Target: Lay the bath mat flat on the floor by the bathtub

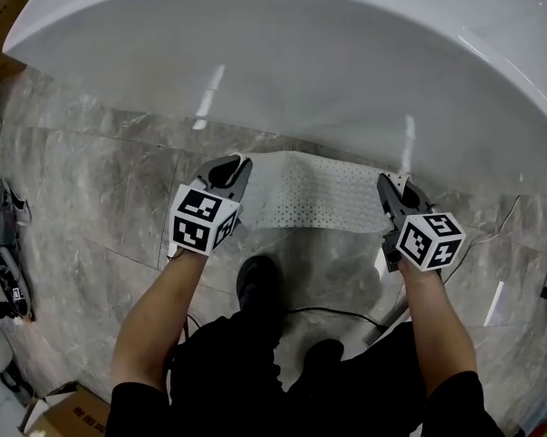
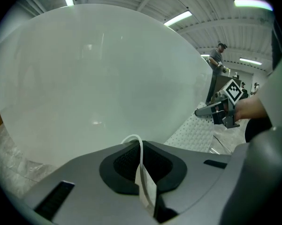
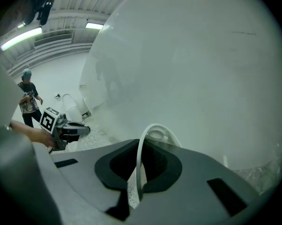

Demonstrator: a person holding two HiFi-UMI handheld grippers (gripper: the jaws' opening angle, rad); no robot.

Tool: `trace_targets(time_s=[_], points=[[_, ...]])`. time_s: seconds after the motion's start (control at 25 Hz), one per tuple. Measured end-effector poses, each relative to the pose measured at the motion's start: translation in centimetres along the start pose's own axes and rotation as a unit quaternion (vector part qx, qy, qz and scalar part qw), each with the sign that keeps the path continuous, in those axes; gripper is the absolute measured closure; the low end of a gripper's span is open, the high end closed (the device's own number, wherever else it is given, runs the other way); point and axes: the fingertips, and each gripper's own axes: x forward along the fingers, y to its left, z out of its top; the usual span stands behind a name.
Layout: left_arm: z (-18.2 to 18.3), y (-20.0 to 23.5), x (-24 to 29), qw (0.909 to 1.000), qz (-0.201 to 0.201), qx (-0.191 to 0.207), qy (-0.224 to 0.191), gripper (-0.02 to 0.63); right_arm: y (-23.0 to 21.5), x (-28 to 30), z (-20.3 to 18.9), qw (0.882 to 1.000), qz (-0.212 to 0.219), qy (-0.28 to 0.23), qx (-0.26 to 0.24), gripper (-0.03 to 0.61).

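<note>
Head view: left gripper (image 1: pixel 239 166) and right gripper (image 1: pixel 388 188) hold the bath mat (image 1: pixel 314 194) spread between them, low by the bathtub (image 1: pixel 300 53), likely so it lands flat on the floor (image 1: pixel 91 180); left gripper view: jaws clenched on a mat edge; right gripper view: jaws clenched on the opposite edge.

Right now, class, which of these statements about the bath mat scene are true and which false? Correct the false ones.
1. The left gripper and right gripper are each shut on an end of the bath mat. True.
2. The bath mat is plain, without holes. False: small holes dot it.
3. The bathtub is white. True.
4. The floor is wooden boards. False: it is grey marbled tile.
5. The bath mat lies inside the bathtub. False: it spans between the grippers, outside the bathtub.
</note>
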Motion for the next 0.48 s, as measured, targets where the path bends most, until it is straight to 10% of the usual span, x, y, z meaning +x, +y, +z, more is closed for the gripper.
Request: trace_targets(time_s=[0.2, 0.48], points=[[3.5, 0.7, -2.2, 0.9989, -0.005, 0.020, -0.043, 0.597, 0.6, -2.1, 3.0, 0.999, 0.003, -0.035, -0.031, 0.560], [-7.1, 3.7, 0.9, 0.9961, 0.045, 0.015, 0.074, 0.592, -6.6, -1.8, -6.1, 0.991, -0.099, 0.092, -0.016, 0.502]])
